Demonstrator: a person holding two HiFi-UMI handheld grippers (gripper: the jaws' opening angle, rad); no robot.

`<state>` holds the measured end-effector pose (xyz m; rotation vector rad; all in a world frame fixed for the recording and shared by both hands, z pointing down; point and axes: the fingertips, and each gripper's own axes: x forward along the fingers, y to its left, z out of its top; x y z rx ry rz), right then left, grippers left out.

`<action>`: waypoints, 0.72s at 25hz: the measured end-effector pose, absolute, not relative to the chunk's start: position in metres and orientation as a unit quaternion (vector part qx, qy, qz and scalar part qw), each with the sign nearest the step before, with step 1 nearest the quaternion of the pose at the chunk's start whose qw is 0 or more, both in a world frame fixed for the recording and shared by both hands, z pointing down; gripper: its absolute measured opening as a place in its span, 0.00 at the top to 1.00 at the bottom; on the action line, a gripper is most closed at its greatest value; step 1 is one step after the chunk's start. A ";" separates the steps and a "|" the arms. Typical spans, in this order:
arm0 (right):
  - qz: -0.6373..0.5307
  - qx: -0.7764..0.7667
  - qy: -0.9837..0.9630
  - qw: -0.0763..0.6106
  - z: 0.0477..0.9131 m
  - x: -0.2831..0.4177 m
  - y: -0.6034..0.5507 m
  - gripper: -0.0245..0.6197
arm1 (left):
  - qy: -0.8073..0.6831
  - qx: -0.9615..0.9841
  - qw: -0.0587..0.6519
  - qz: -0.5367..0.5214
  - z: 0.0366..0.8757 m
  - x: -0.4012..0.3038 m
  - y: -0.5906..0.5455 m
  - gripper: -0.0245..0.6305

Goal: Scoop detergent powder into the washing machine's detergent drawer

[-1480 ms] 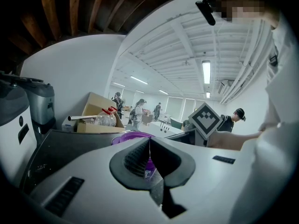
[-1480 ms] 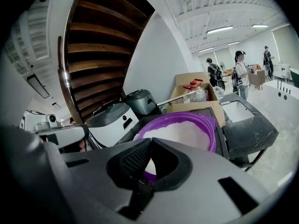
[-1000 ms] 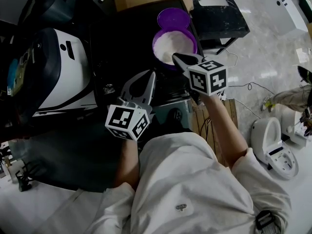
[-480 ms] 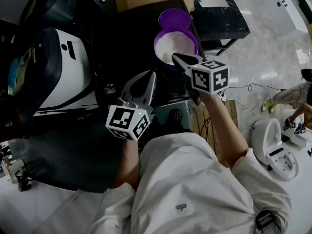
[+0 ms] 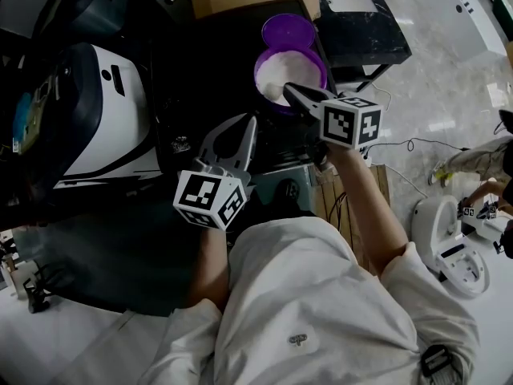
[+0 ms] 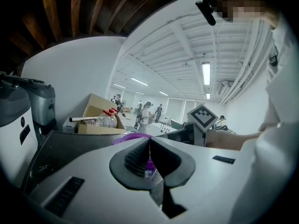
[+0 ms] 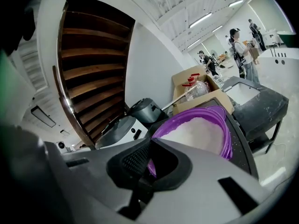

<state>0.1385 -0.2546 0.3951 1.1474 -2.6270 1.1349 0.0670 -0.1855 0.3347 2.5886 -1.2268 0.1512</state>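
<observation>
Jaws pressed together on left claw (image 5: 251,121) and right claw (image 5: 288,90), which edged toward bowl (image 5: 257,72).

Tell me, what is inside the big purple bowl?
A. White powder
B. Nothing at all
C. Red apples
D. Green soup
A. In the head view and the right gripper view the purple bowl holds a heap of white powder that fills most of it.
</observation>
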 end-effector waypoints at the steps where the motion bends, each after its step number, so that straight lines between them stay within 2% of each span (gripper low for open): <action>1: 0.373 0.371 -0.850 0.022 0.394 0.138 -0.256 0.95 | -0.424 0.894 0.136 0.052 0.335 0.067 -0.186 0.93; 18: 0.423 0.394 -0.813 -0.066 0.385 0.161 -0.265 0.95 | -0.428 0.893 0.131 0.051 0.331 0.068 -0.186 0.93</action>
